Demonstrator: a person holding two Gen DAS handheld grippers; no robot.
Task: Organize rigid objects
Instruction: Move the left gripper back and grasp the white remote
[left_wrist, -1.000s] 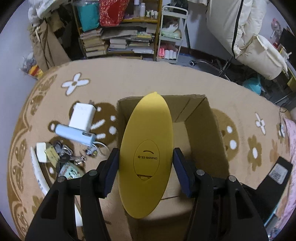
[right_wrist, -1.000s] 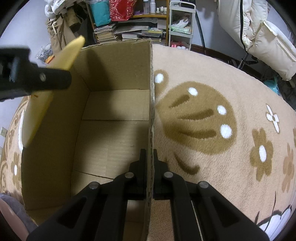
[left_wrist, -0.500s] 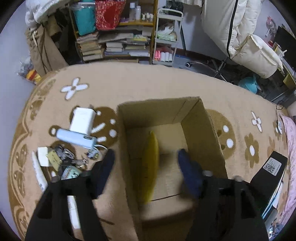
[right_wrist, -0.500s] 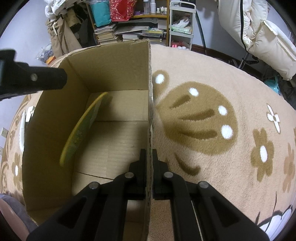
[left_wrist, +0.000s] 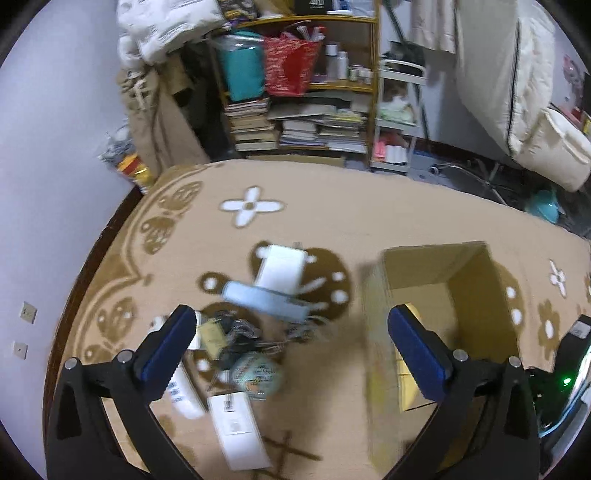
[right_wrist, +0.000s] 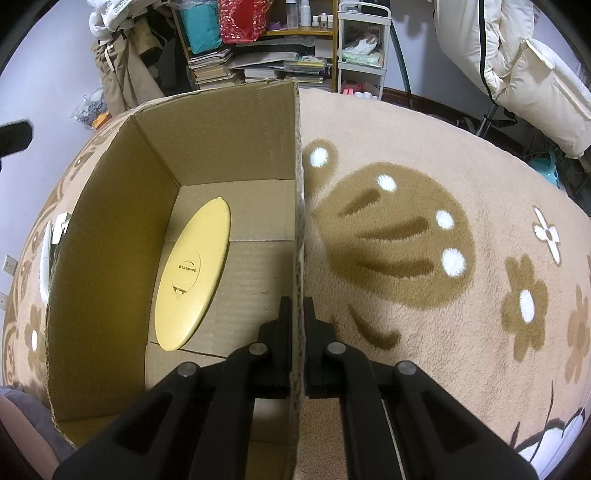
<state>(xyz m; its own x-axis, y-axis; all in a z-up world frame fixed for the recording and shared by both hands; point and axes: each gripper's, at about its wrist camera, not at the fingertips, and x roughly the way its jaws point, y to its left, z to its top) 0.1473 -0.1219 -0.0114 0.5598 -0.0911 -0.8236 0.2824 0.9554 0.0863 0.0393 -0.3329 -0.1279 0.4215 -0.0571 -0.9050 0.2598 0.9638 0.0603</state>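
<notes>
An open cardboard box (right_wrist: 110, 229) (left_wrist: 476, 295) stands on the carpet. A yellow oval plate (right_wrist: 194, 273) lies inside it, leaning on the left wall. My right gripper (right_wrist: 296, 306) is shut on the box's right wall. In the blurred left wrist view my left gripper (left_wrist: 288, 325) hangs open and empty above a pile on the carpet: a white charger (left_wrist: 282, 267), a pale blue power bank (left_wrist: 266, 299), keys (left_wrist: 240, 332), a round patterned tin (left_wrist: 256, 374) and a white card (left_wrist: 238, 430).
A cluttered bookshelf (left_wrist: 295, 107) and a white trolley (left_wrist: 397, 122) stand beyond the carpet's far edge. A cream padded chair (right_wrist: 517, 66) is at the back right. A dark device (left_wrist: 570, 354) lies right of the box. Bare carpet (right_wrist: 424, 240) spreads right of the box.
My left gripper let go of the yellow plate, which dropped into the box and now lies inside. The left gripper then swung left over the pile. The right gripper kept its hold.
</notes>
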